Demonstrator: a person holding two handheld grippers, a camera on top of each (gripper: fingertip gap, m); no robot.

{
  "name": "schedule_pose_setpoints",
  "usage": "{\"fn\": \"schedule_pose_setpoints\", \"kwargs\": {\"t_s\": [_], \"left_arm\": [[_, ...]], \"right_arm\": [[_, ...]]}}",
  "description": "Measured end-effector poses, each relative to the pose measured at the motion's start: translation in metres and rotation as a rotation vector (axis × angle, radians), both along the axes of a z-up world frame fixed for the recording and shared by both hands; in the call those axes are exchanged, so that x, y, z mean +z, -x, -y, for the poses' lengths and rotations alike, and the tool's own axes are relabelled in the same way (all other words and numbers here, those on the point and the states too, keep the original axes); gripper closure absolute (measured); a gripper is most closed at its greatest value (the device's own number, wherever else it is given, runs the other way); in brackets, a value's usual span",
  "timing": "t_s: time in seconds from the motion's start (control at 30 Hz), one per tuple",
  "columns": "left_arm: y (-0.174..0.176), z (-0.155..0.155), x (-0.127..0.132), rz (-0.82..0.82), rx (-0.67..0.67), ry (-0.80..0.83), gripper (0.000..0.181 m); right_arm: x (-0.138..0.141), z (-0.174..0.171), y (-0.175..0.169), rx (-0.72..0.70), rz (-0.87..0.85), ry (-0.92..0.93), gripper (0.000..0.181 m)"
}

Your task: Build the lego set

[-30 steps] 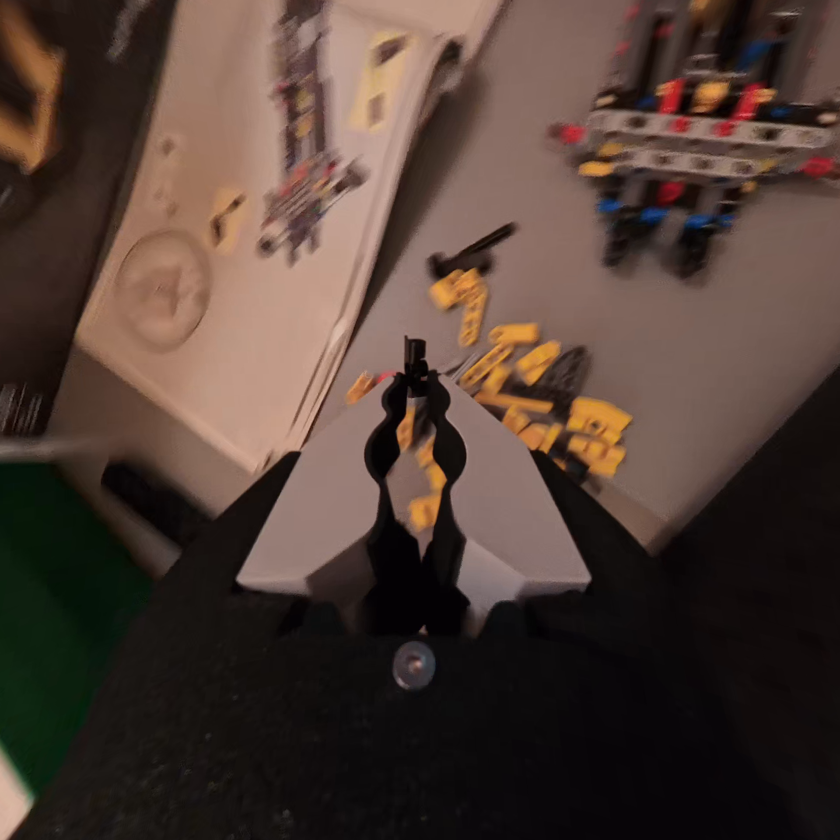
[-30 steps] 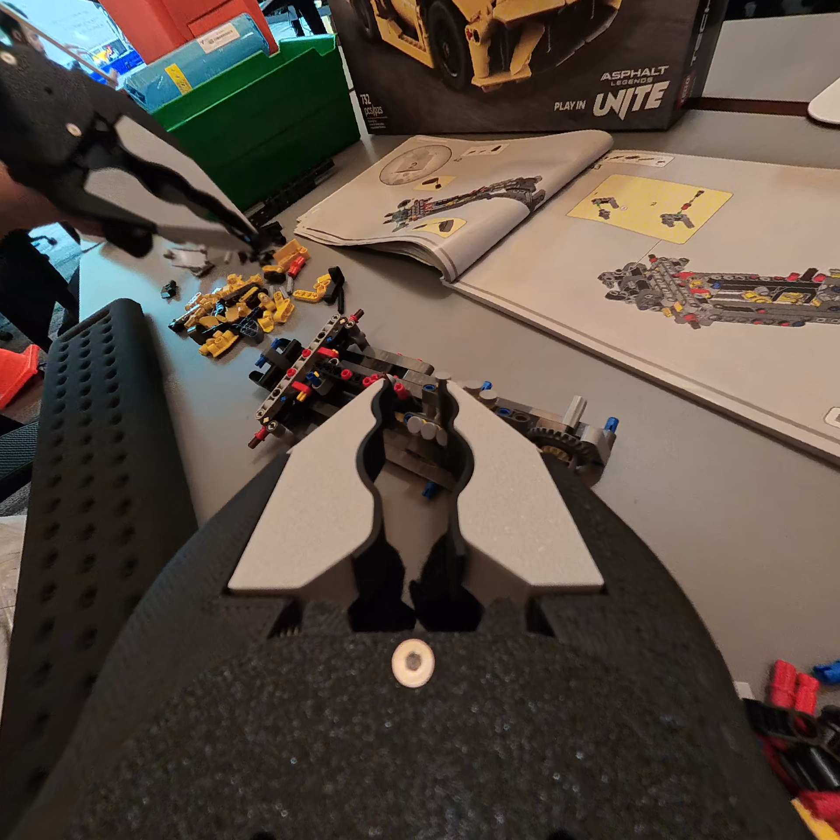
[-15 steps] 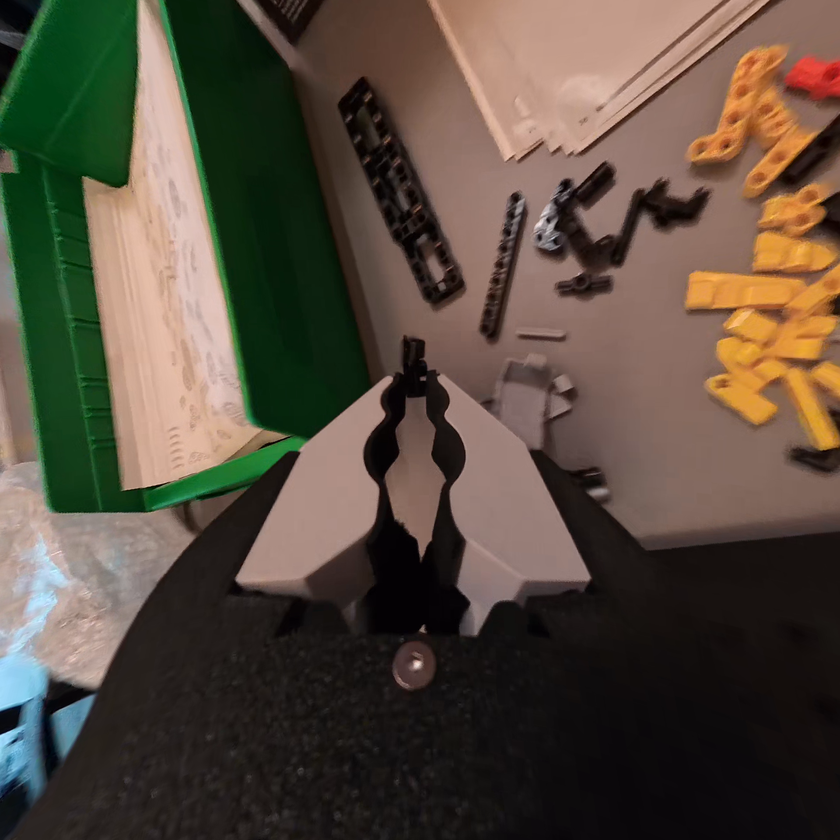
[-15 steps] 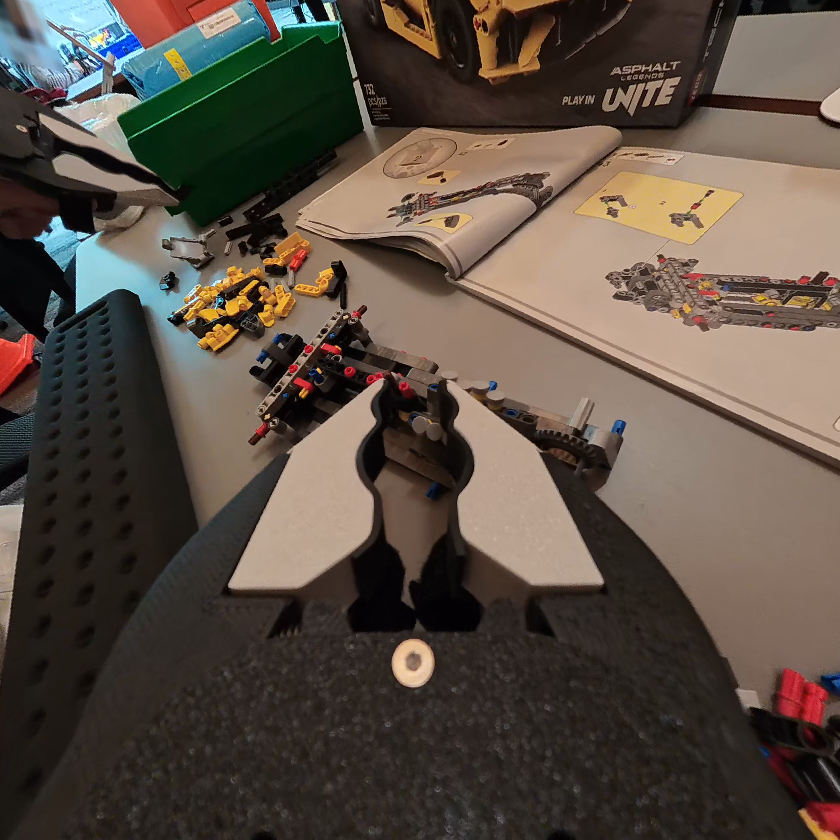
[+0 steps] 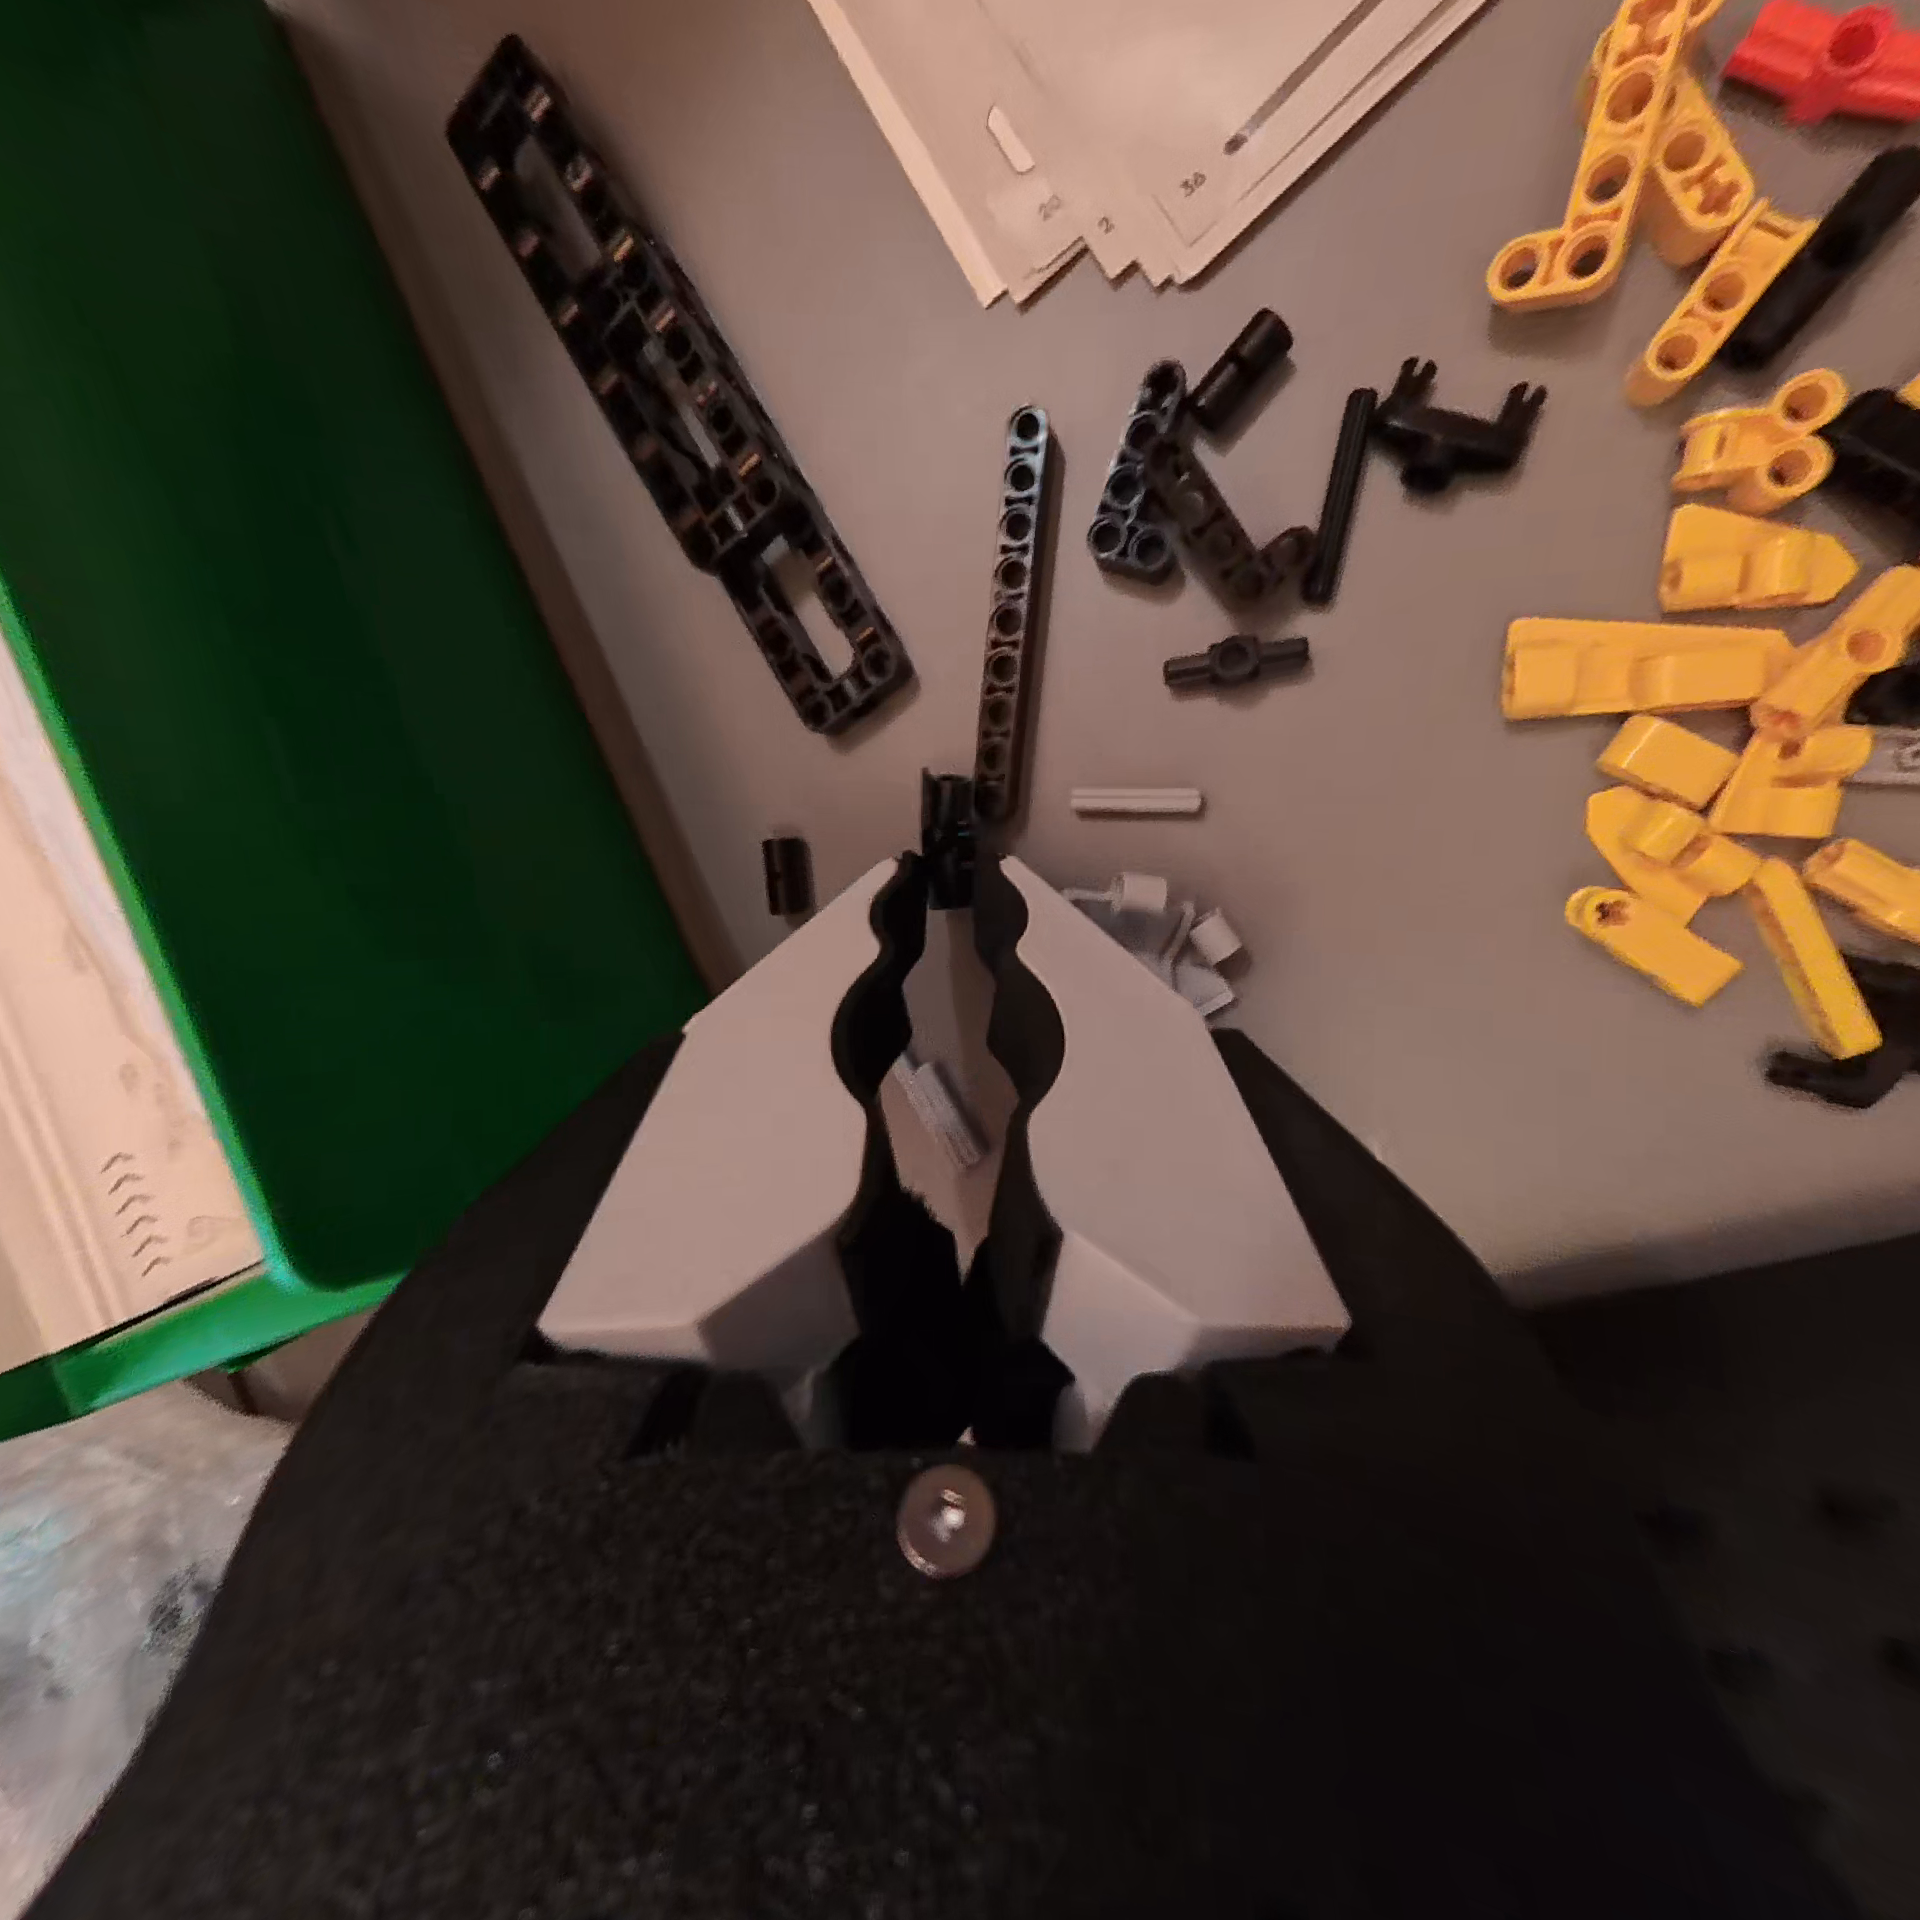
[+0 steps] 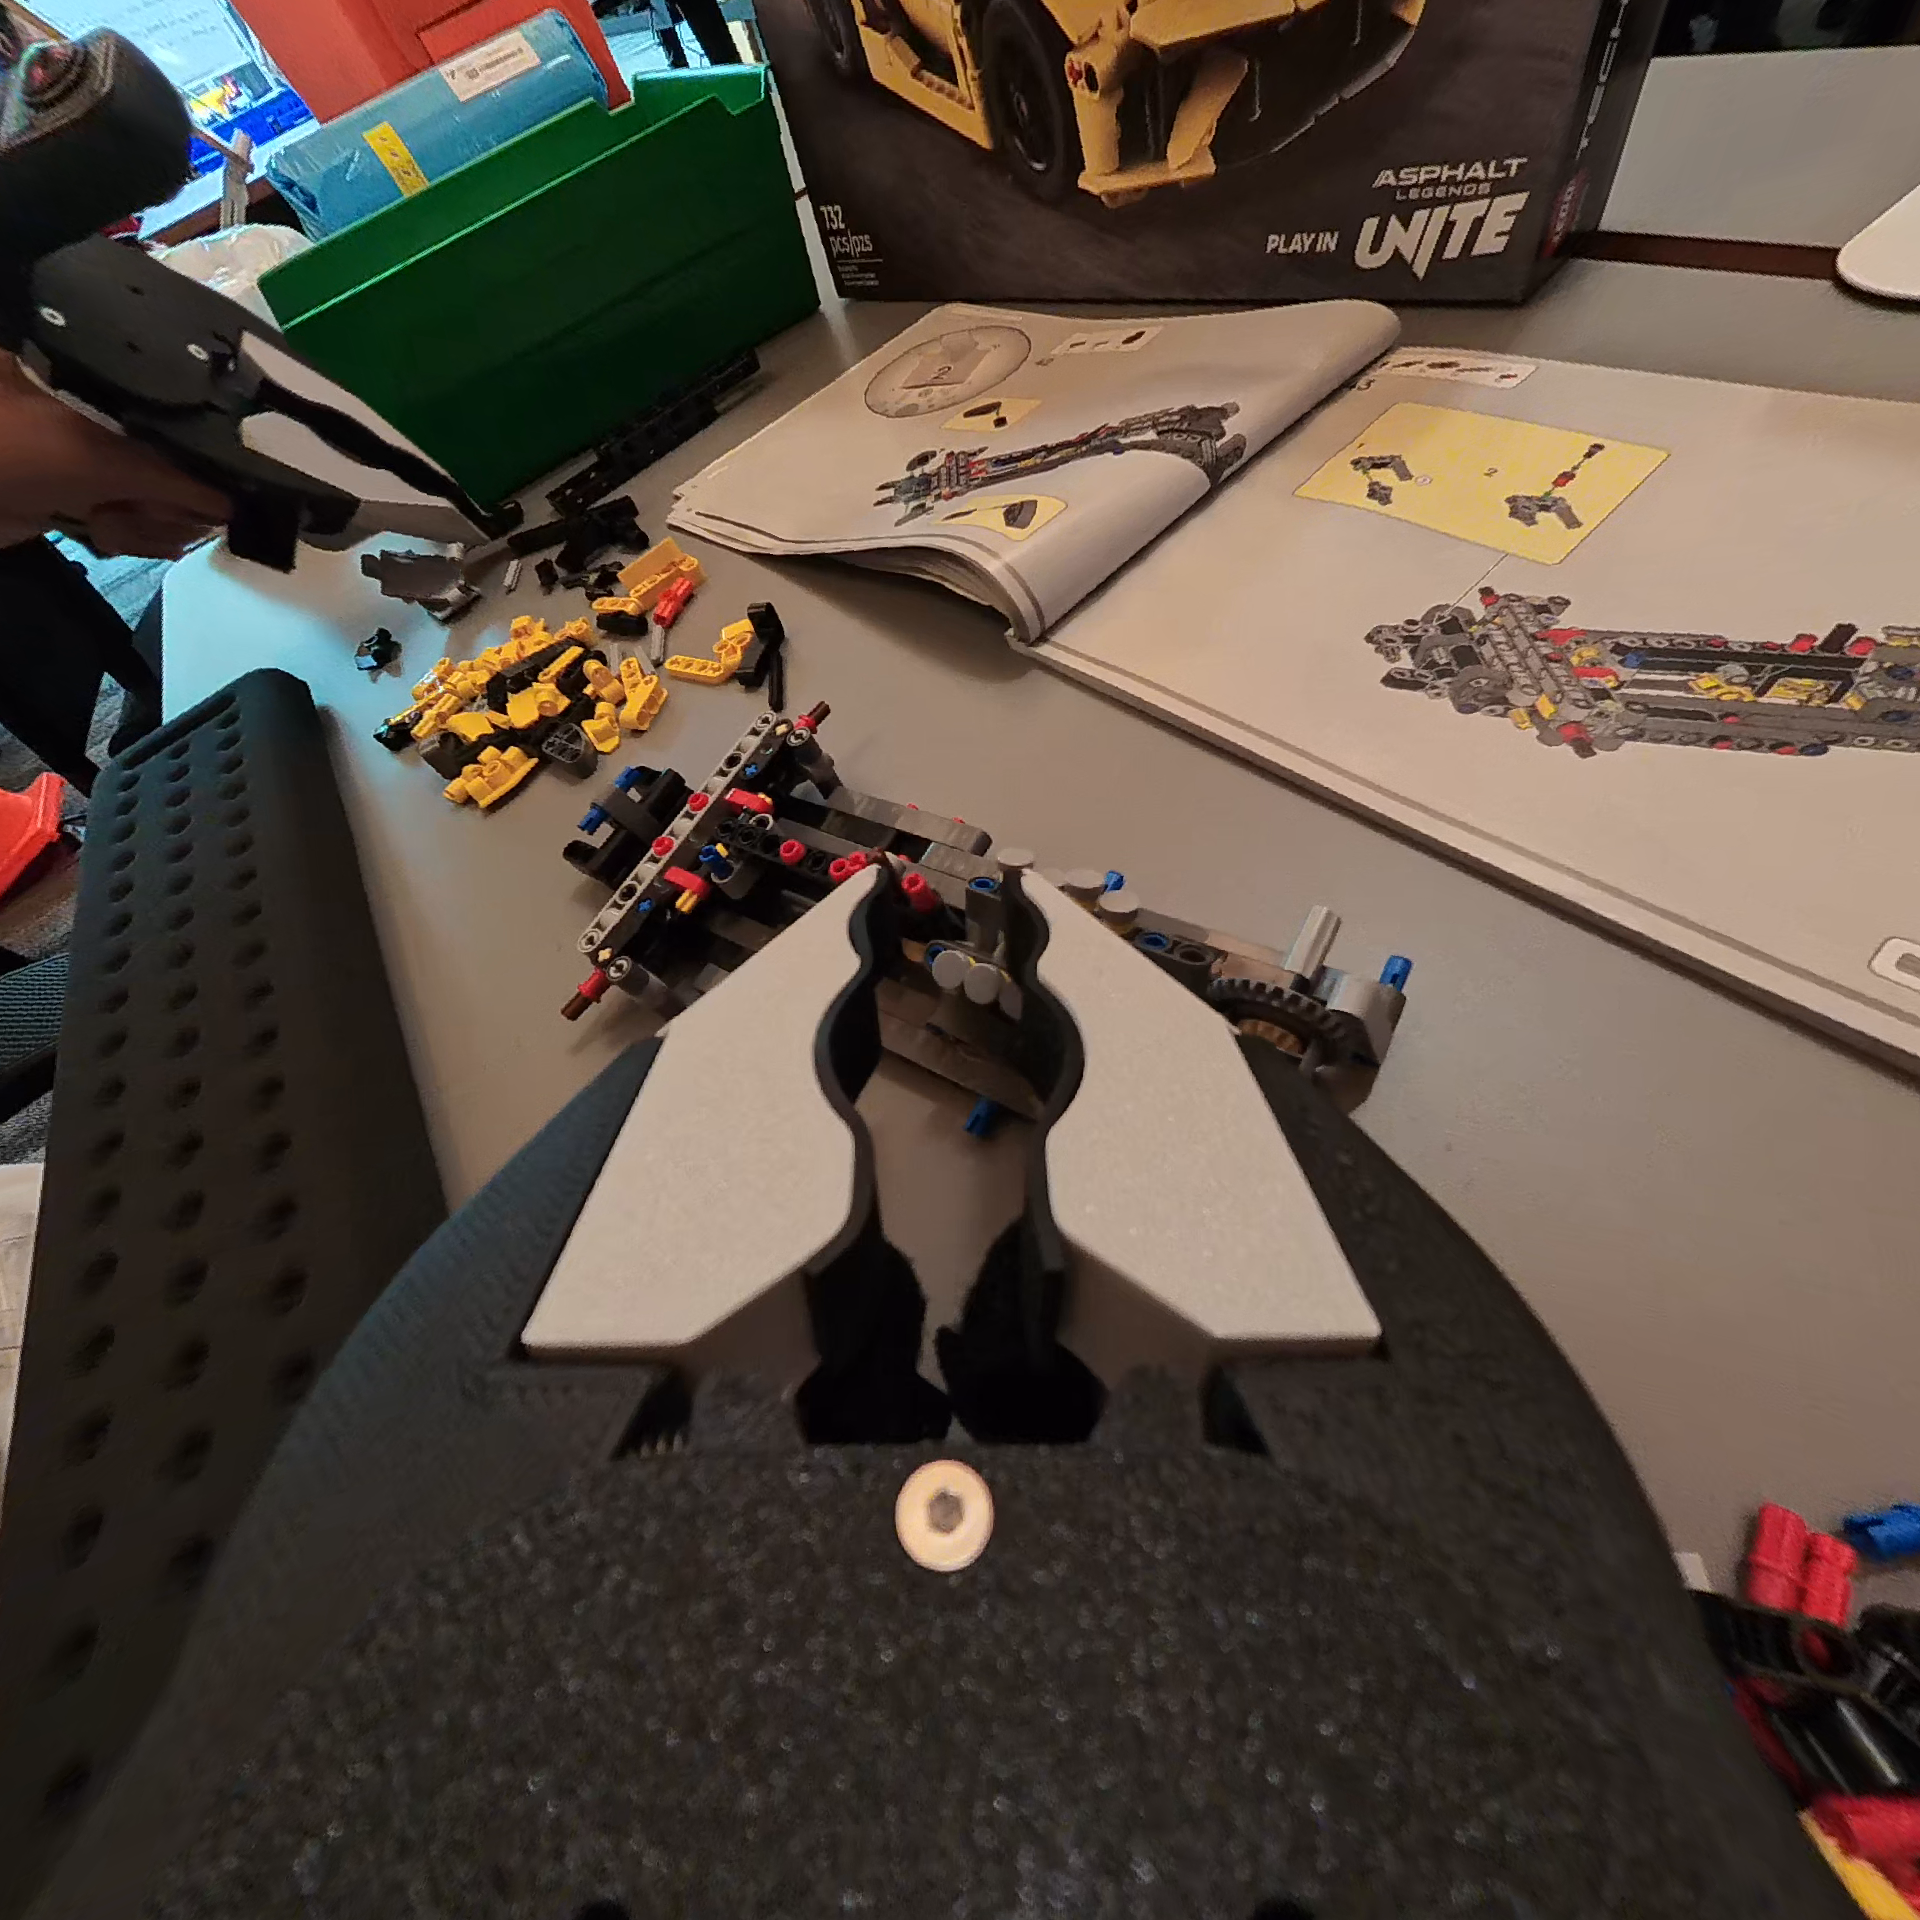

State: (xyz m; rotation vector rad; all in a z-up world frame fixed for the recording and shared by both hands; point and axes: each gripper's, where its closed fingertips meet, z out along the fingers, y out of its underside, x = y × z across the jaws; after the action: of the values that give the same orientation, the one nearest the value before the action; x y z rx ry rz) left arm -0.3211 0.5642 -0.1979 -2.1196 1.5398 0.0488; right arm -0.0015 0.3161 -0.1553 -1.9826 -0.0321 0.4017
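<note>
My left gripper (image 5: 948,883) is shut on a small black pin (image 5: 948,826) that sticks out past its tips. It hovers over loose black parts: a long thin beam (image 5: 1013,613), a black frame (image 5: 675,384) and short black connectors (image 5: 1174,488). It also shows in the right wrist view (image 6: 483,514), low by the green bin. My right gripper (image 6: 951,883) is open, its fingers on either side of the top of the partly built chassis (image 6: 727,831) on the grey table. A pile of yellow pieces (image 5: 1714,727) lies to the right; it also shows in the right wrist view (image 6: 520,707).
A green bin (image 5: 260,623) stands close on the left. The open instruction booklet (image 6: 1351,540) and the set's box (image 6: 1195,135) lie behind. Grey pieces (image 5: 1153,925) sit by the left fingertips. A black perforated chair back (image 6: 208,1039) is at the left edge, and red and black pieces (image 6: 1808,1621) at the lower right. The grippers' ends are close to 40 cm from one another.
My left gripper swung left from above the yellow pile to the black parts beside the green bin and moved lower, still holding the pin. My right gripper has barely moved.
</note>
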Motion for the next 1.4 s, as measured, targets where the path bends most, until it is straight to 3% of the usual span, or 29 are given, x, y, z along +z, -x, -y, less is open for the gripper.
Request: {"fn": "schedule_pose_setpoints", "kwargs": {"t_s": [0.3,0.5,0.67,0.73,0.83,0.93,1.03,1.2,1.4], "left_arm": [[-0.002,-0.005,-0.002,-0.005,0.007,0.022,0.161],[-0.001,-0.011,0.04,0.085,0.067,-0.103,0.163],[-0.057,0.04,0.059,0.331,-0.112,0.02,0.163],[-0.076,0.064,0.05,0.377,-0.175,0.122,0.162],[-0.075,0.087,0.021,0.229,-0.237,0.194,0.156],[-0.071,0.109,0.012,0.17,-0.327,0.255,0.156],[-0.07,0.115,0.01,0.154,-0.353,0.256,0.148],[-0.085,0.117,0.009,0.193,-0.391,0.261,0.15],[-0.095,0.119,0.006,0.215,-0.318,0.307,0.147]], "right_arm": [[-0.002,0.0,0.001,0.005,0.0,0.007,0.162],[-0.003,-0.001,0.001,0.007,-0.002,0.014,0.162],[-0.005,-0.002,0.002,0.012,0.0,0.018,0.162],[-0.003,-0.002,0.001,0.009,-0.001,0.01,0.162],[0.0,-0.002,-0.001,0.0,-0.006,-0.004,0.162],[0.002,-0.001,-0.002,-0.004,-0.009,-0.011,0.162],[0.003,-0.001,-0.001,-0.005,-0.003,-0.013,0.162],[0.003,0.0,-0.001,-0.005,0.005,-0.015,0.162],[0.005,0.001,-0.002,-0.012,0.003,-0.023,0.162]]}}
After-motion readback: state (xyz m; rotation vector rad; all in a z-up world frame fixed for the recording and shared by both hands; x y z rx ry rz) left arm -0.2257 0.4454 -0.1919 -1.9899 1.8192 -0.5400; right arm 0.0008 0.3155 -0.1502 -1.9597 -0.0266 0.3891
